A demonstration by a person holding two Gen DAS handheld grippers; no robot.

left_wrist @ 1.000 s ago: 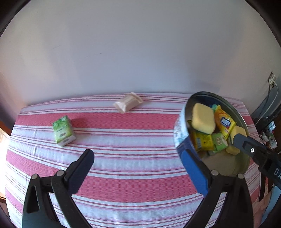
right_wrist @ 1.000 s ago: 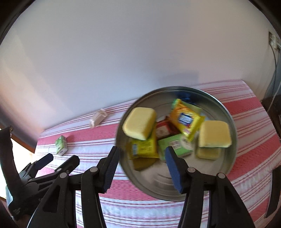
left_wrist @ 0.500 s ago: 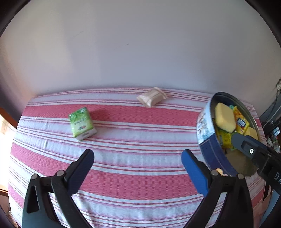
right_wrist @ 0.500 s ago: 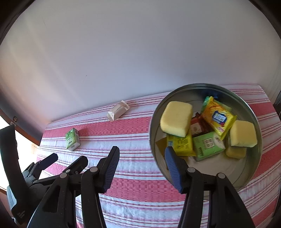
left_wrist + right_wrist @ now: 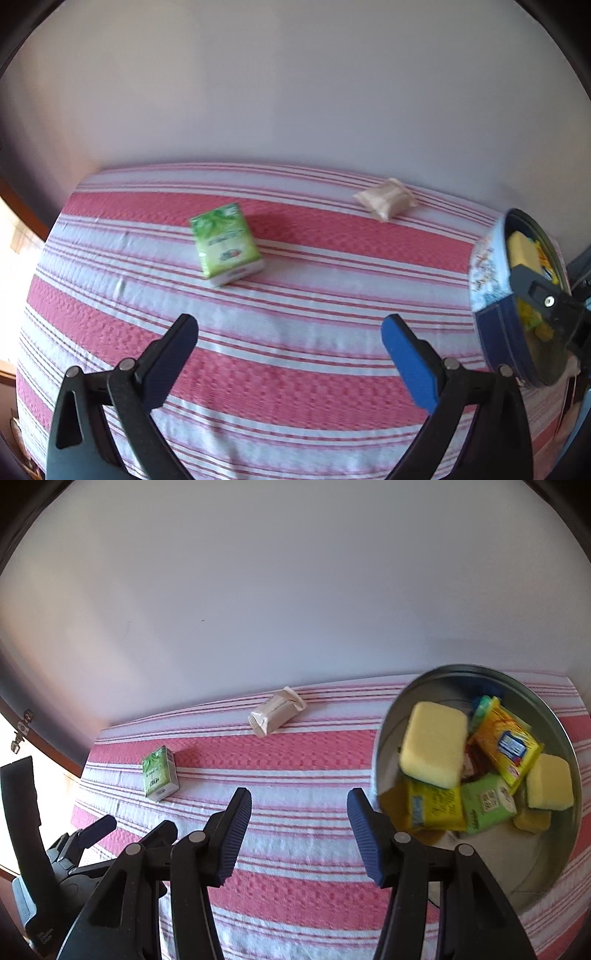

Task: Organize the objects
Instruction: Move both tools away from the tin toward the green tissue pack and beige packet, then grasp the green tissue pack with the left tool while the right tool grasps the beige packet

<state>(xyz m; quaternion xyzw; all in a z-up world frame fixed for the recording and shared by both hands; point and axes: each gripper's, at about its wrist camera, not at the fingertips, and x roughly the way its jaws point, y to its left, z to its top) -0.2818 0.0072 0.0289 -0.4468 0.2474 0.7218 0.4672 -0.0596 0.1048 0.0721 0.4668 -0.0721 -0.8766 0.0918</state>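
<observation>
A round metal tin (image 5: 554,878) holds yellow sponges (image 5: 432,749), yellow packets and a green packet; it stands at the right of the striped cloth, seen edge-on in the left wrist view (image 5: 491,295). A green carton (image 5: 225,245) lies left of centre, also in the right wrist view (image 5: 159,779). A beige wrapped packet (image 5: 386,197) lies near the far edge, also in the right wrist view (image 5: 277,716). My left gripper (image 5: 288,343) is open and empty, above the cloth short of the carton. My right gripper (image 5: 299,819) is open and empty, left of the tin.
The red-and-white striped cloth (image 5: 295,295) covers the table, which backs onto a plain white wall (image 5: 295,590). The left gripper's body (image 5: 74,856) shows at the lower left of the right wrist view. The table's left edge (image 5: 37,258) drops off by a wooden frame.
Both grippers have swung left, away from the tin; the tin now sits at the right edge of each view and the carton and beige packet are nearer centre.
</observation>
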